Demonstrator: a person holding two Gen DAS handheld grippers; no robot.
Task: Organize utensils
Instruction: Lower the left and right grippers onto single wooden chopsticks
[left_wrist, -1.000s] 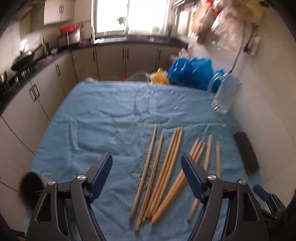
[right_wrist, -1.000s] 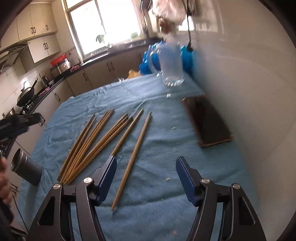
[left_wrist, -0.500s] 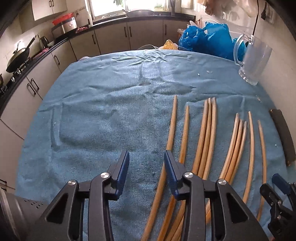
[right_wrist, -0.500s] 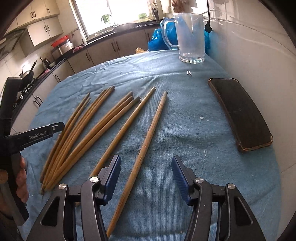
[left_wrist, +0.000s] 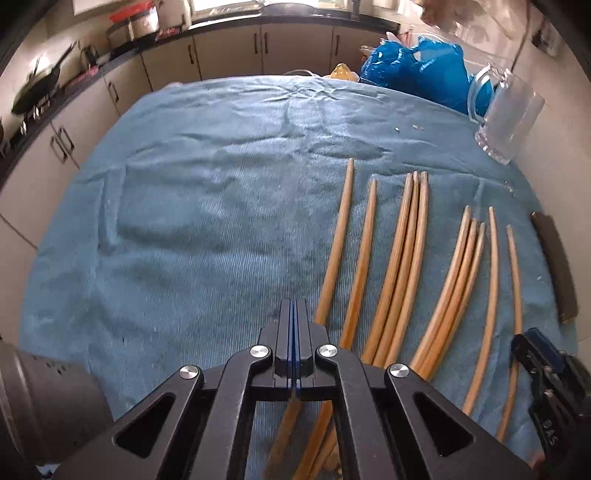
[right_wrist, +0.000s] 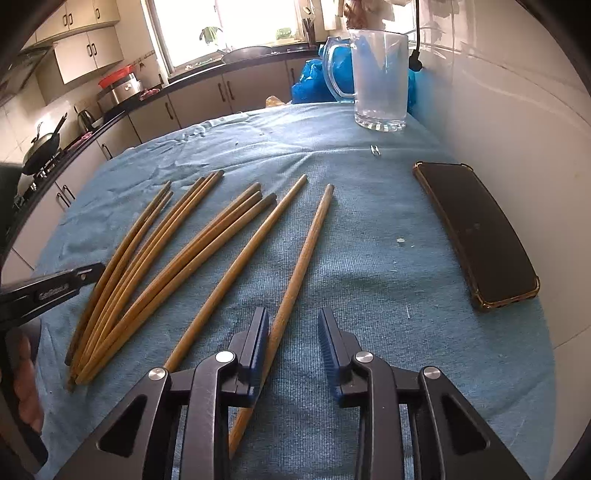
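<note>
Ten wooden chopsticks (right_wrist: 207, 254) lie fanned on a blue towel (right_wrist: 369, 258), filling the left and middle of the right wrist view and the right half of the left wrist view. The rightmost chopstick (right_wrist: 295, 280) runs from the frame's centre down between the blue pads of the right gripper (right_wrist: 291, 347). Its jaws are closing around that stick; the left pad sits against or just beside it, the right pad stands apart.

In the left wrist view the left gripper (left_wrist: 294, 332) has its fingers pressed together with nothing seen between the pads, low in the centre of the frame, beside the leftmost chopstick (left_wrist: 334, 254). A dark grey cylinder (left_wrist: 44, 398) fills the lower left corner.

A black phone (right_wrist: 476, 232) lies on the towel at the right, near the white wall. A clear glass mug (right_wrist: 380, 77) stands at the upper right, with a blue plastic bag (left_wrist: 417, 74) behind it. Kitchen cabinets (left_wrist: 229, 51) line the top.
</note>
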